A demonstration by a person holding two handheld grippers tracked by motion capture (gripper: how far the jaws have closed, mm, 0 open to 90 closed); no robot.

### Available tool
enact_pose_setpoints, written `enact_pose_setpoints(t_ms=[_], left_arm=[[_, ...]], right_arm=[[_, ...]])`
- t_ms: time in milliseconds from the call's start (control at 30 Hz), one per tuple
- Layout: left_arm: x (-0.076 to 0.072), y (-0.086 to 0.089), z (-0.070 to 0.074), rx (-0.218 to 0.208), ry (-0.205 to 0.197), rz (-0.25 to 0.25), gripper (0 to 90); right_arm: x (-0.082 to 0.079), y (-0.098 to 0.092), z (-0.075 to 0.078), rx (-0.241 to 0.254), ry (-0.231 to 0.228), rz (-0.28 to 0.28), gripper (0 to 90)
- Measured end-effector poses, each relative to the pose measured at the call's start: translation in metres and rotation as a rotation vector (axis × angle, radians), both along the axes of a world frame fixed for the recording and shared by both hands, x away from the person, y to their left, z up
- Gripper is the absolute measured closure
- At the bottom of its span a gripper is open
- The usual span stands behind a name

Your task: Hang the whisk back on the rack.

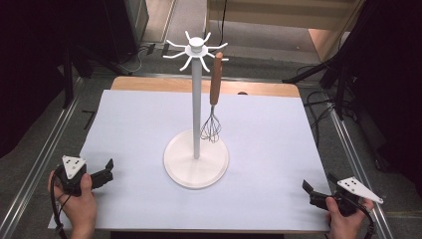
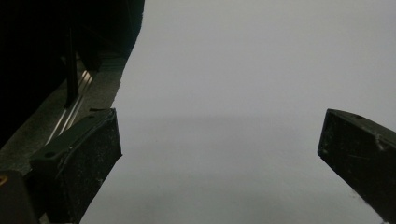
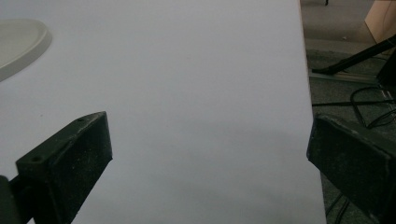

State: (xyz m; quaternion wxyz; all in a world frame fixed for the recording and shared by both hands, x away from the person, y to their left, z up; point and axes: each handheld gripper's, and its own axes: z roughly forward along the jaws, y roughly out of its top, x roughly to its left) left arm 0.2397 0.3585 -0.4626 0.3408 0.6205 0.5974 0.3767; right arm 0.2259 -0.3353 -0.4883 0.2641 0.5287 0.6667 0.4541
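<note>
A whisk [image 1: 213,107] hangs by its wooden handle from a hook of the white stand [image 1: 196,158] at mid-bench [image 1: 278,129], wires down beside the pole, free to lift off. Well nearer than the stand, the left tool [image 1: 105,170] and right tool [image 1: 307,191] rest wide open, empty. No writing is legible.

A white stand [image 1: 196,149] with white hooks carries a whisk [image 1: 214,94] with a brown handle and dark wire loops, over a pale lilac-white table cover [image 1: 273,139], near two black grippers with grey plates.
</note>
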Motion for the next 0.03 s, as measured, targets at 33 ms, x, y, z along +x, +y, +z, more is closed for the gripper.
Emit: enact_pose_setpoints(t_ms=[33], left_arm=[[0.0001, 0.0001, 0.0000, 0.001, 0.000, 0.000, 0.1]], right_arm=[[0.0004, 0.0009, 0.0000, -0.011, 0.002, 0.002, 0.4]])
